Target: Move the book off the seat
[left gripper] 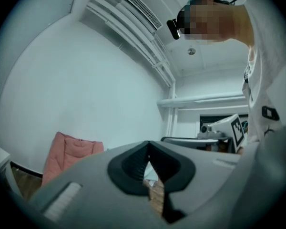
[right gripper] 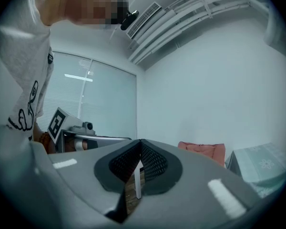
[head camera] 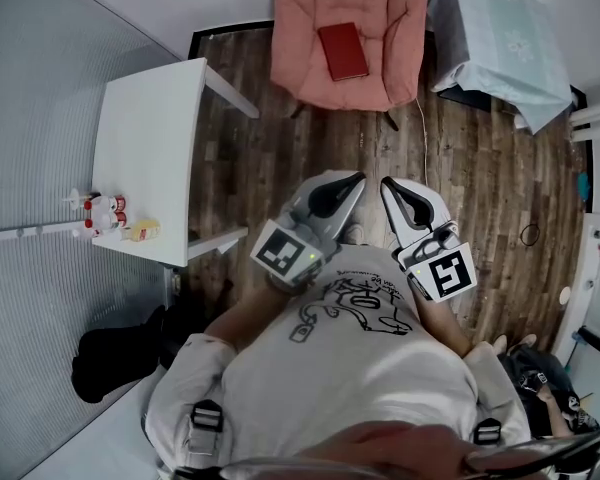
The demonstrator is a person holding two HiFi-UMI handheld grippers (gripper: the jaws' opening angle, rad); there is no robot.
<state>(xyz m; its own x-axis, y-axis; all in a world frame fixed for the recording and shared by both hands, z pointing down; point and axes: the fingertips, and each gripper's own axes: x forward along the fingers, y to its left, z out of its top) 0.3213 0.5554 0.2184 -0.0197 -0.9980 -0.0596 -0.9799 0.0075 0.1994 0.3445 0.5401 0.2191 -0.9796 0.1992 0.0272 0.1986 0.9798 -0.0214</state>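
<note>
Head view: I hold my left gripper [head camera: 352,181] and my right gripper [head camera: 390,185] side by side in front of my chest, both pointing level over the dark wood-plank floor [head camera: 280,148] toward the pink padded armchair [head camera: 305,78] at the top of the picture. The task's thing, a flat dark-red rectangular book [head camera: 342,50], lies on the armchair's seat, well apart from both grippers. Only this view shows the book. It alone also shows the white rectangular table [head camera: 145,138] on my left, with small red-and-white bottles [head camera: 102,213] standing near its edge, and the black bag [head camera: 110,363] on the floor below it. Left gripper view: my left gripper [left gripper: 150,163] has its two dark ridged pads pressed together, with nothing between them. Only a sliver of floor shows through the notch below the tips. The pink armchair [left gripper: 66,149] appears at the left against a bare white wall, its seat hidden behind the gripper body, and my right gripper's marker cube [left gripper: 237,128] sits at the right. Right gripper view: my right gripper [right gripper: 139,162] is likewise closed on nothing, its pads meeting along one line. Here the pink armchair [right gripper: 202,150] shows just its back edge, to the right of the jaws. The pale blue patterned cloth [right gripper: 264,168] lies beside it, which the head view [head camera: 500,38] places to the right of the armchair. My left gripper's marker cube [right gripper: 57,122] stands at the left before a window with blinds [right gripper: 90,99], seen in this view alone.
</note>
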